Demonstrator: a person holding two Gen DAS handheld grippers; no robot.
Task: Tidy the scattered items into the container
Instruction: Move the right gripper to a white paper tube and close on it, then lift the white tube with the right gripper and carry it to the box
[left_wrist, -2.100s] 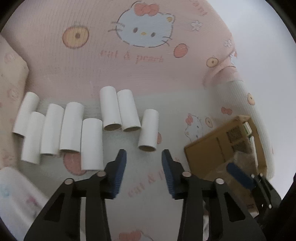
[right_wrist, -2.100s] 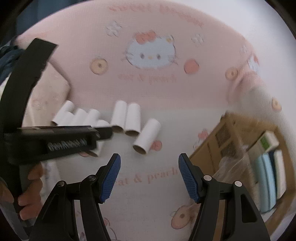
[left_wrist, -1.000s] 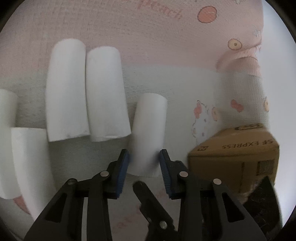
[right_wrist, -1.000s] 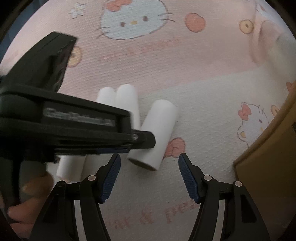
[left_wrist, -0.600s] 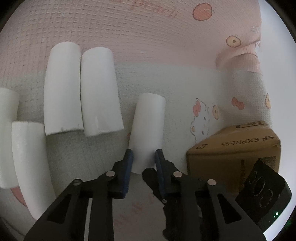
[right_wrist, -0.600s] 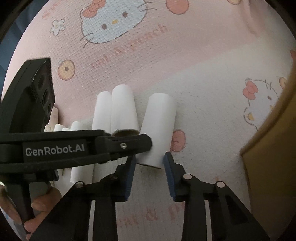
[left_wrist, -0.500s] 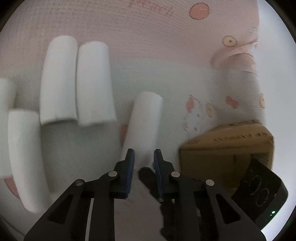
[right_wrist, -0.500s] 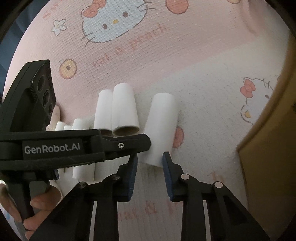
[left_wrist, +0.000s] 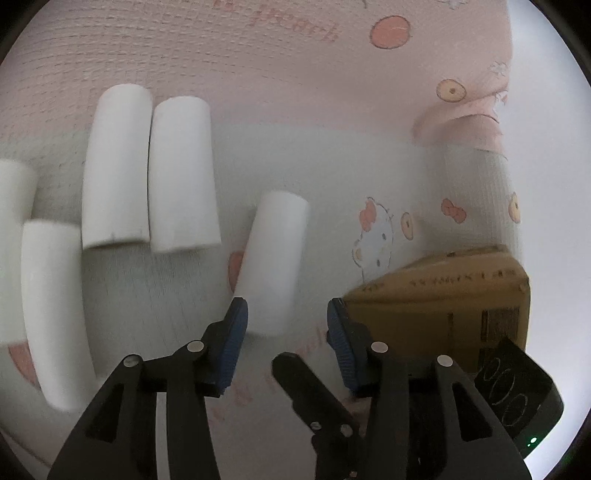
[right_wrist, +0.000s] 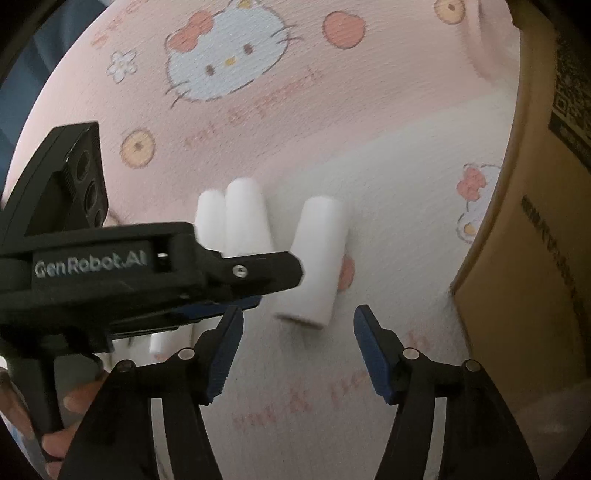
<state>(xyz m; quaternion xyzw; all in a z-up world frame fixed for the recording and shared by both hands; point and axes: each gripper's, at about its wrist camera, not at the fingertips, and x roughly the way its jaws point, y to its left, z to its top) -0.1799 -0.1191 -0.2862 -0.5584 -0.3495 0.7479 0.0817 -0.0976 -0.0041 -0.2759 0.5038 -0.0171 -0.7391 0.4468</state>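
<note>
Both claws have just let go: half a second ago each had its pads pinched close together near the same white roll, and now the left claw (left_wrist: 287, 325) and the right claw (right_wrist: 298, 341) both stand wide apart and empty. The roll (left_wrist: 271, 266) lies flat on the blanket (left_wrist: 258, 74) just ahead of the left claw, its near end reaching in between that claw's pads but, as far as the blur allows, touching neither; from the right claw's side the same roll (right_wrist: 317, 258) lies a little ahead and apart. So no roll has been lifted, and the grasp looks abandoned or about to be retried; the tidying has yet to score its first item. Right of the left claw, close by, sits the cardboard box (left_wrist: 443, 299), the likely container. Further ahead and to the left, a pair of rolls (left_wrist: 147, 173) lies side by side, touching, with more rolls (left_wrist: 51, 302) at the far left edge.
</note>
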